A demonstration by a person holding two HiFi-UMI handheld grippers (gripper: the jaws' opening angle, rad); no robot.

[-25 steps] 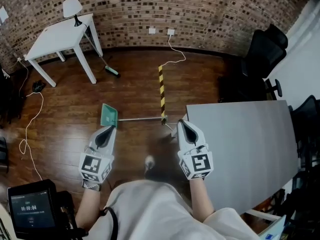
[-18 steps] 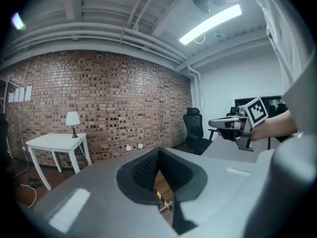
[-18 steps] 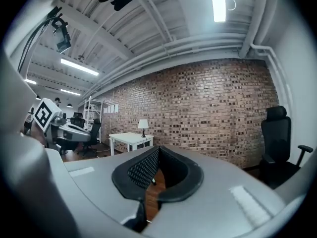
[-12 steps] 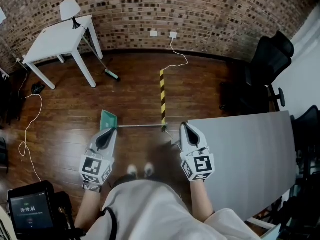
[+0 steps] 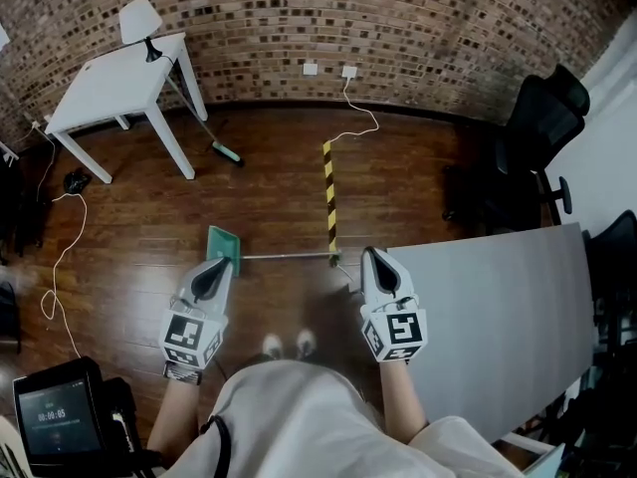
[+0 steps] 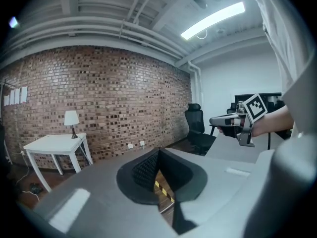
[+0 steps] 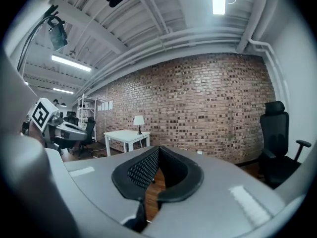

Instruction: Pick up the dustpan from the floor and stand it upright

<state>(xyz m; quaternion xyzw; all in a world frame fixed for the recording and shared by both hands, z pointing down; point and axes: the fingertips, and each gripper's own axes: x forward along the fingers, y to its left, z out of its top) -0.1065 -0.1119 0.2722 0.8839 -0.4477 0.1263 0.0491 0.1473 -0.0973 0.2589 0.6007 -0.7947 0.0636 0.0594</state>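
The dustpan lies flat on the wooden floor in the head view: a green pan [image 5: 222, 244] with a thin metal handle [image 5: 289, 257] running right to the foot of the striped tape. My left gripper [image 5: 220, 264] hovers just this side of the pan, jaws shut and empty. My right gripper [image 5: 371, 254] hangs to the right of the handle's end, over the grey table's corner, also shut and empty. In the left gripper view [image 6: 158, 152] and the right gripper view [image 7: 157, 150] the pads meet with nothing between them.
A grey table [image 5: 498, 307] fills the right side. A white table [image 5: 119, 78] with a lamp [image 5: 139, 16] stands back left, a broom [image 5: 213, 139] leaning on it. Black-yellow tape [image 5: 328, 192] crosses the floor. An office chair [image 5: 542, 118] is back right; cables trail left.
The person has stepped forward and both grippers have come closer to the dustpan. Both feet now show below. Both pairs of jaws stayed shut.
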